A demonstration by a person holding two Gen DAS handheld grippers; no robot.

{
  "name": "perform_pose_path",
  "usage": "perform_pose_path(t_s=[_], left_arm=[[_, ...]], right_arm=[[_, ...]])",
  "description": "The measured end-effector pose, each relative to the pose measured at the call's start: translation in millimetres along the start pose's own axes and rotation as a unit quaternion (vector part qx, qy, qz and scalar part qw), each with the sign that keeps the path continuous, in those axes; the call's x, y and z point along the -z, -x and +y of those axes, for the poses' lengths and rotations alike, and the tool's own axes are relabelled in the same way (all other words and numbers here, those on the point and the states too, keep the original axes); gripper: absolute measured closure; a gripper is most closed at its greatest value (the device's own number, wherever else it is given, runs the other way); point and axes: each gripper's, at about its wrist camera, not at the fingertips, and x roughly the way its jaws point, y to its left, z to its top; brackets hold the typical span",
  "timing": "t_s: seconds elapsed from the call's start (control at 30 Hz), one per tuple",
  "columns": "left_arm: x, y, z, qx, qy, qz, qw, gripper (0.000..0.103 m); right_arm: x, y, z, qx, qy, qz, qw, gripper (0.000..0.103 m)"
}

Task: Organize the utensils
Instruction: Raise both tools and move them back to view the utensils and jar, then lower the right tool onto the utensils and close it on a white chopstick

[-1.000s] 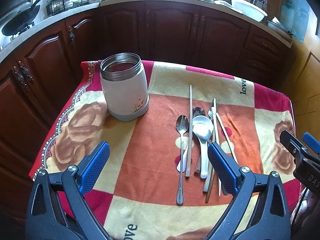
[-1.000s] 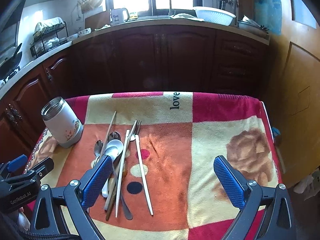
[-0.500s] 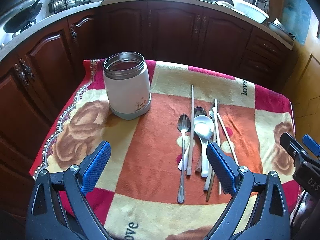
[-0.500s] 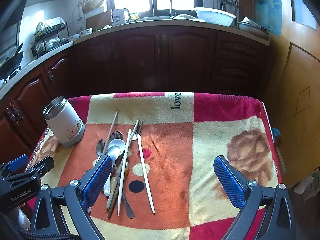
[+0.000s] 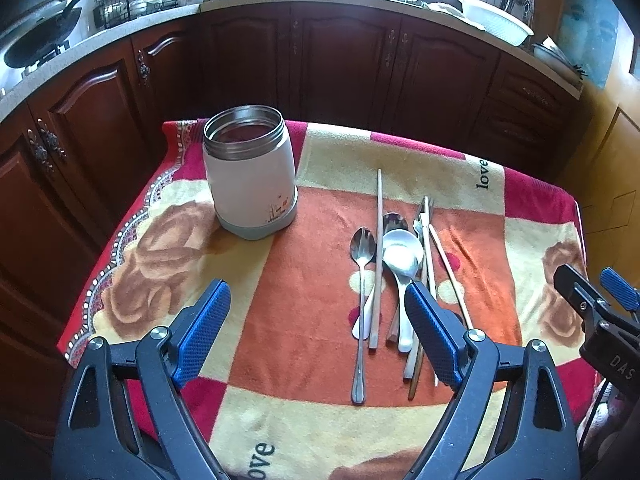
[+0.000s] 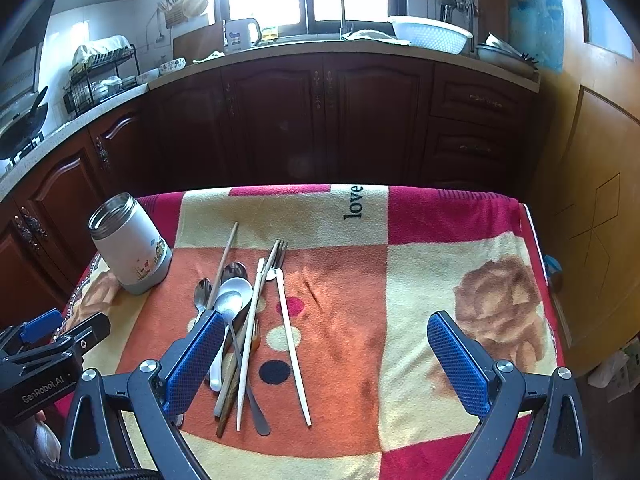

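Observation:
A pile of utensils (image 5: 394, 276) lies on the blanket-covered table: metal spoons, a fork, wooden and white chopsticks; it also shows in the right wrist view (image 6: 244, 320). An open white jar with a steel rim (image 5: 250, 172) stands upright at the back left, also in the right wrist view (image 6: 128, 248). My left gripper (image 5: 316, 324) is open and empty above the table's front, left of the pile. My right gripper (image 6: 320, 356) is open and empty, hovering just right of the pile.
The table carries a red, orange and cream blanket (image 5: 304, 320) with "love" lettering. Dark wooden kitchen cabinets (image 6: 320, 120) stand behind the table. A wooden door (image 6: 592, 200) is at the right. The right gripper shows at the left view's right edge (image 5: 600, 312).
Both views have shifted slightly: the jar and utensils sit a little higher and farther. Both grippers stay open and nothing on the table has moved.

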Motion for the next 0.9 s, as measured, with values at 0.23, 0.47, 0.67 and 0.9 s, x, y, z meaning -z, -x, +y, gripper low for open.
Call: perform_pose_path(t_s=[0.23, 0.47, 0.67, 0.9], left_arm=[[-1.4, 1.8, 1.1, 0.006, 0.003, -0.007, 1.0, 0.014], [-2.6, 2.1, 1.7, 0.01, 0.005, -0.01, 0.9999, 0.016], [-1.6, -4.4, 6.3, 0.016, 0.015, 0.001, 0.9998, 0.016], [4.3, -33.8, 19.1, 0.038, 0.032, 0.049, 0.9976, 0.032]], right_arm=[[1.6, 0.1, 1.3, -0.004, 0.001, 0.005, 1.0, 0.002], [0.8, 1.6, 3.2, -0.007, 0.004, 0.0, 1.0, 0.002], [3.0, -4.6, 4.5, -0.013, 0.01, 0.009, 1.0, 0.002], [6.7, -22.8, 7.0, -0.025, 0.031, 0.027, 0.999, 0.006]])
